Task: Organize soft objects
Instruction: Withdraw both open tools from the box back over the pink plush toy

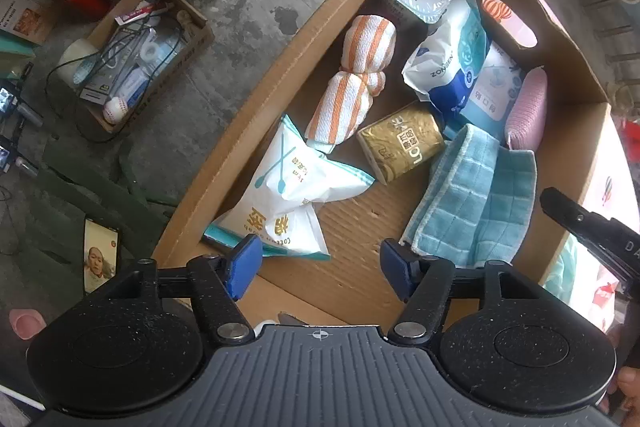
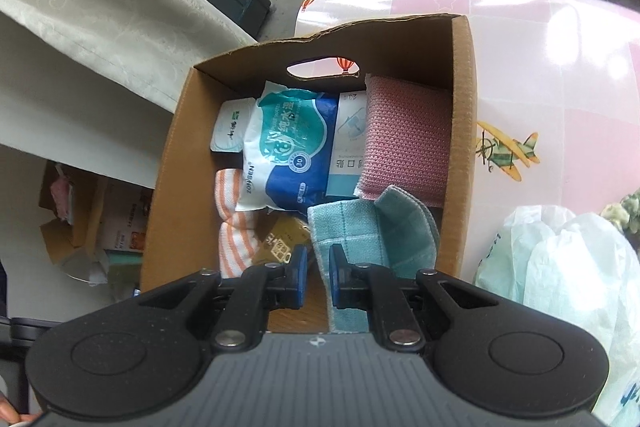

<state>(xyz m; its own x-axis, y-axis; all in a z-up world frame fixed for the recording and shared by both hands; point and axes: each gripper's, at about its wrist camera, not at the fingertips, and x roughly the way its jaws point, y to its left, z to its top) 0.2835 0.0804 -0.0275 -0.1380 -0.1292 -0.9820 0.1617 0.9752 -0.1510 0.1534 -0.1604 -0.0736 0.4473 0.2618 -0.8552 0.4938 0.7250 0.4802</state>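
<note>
Towel (image 2: 236, 227) half hidden, perhaps knotted, under wipes pack (image 2: 288, 155).

Inside my cardboard box (image 1: 256, 131), the only bare floor lies just below the gold tissue pack (image 1: 402, 143). The cotton-swab bag (image 1: 288, 203) hems it on the left, the blue cloth (image 1: 476, 203) on the right; beyond the pack, everything is crowded.

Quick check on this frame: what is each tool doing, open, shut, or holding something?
Left tool: open, nothing between its pads, above the cardboard box.
Right tool: shut on the edge of the blue cloth.
</note>
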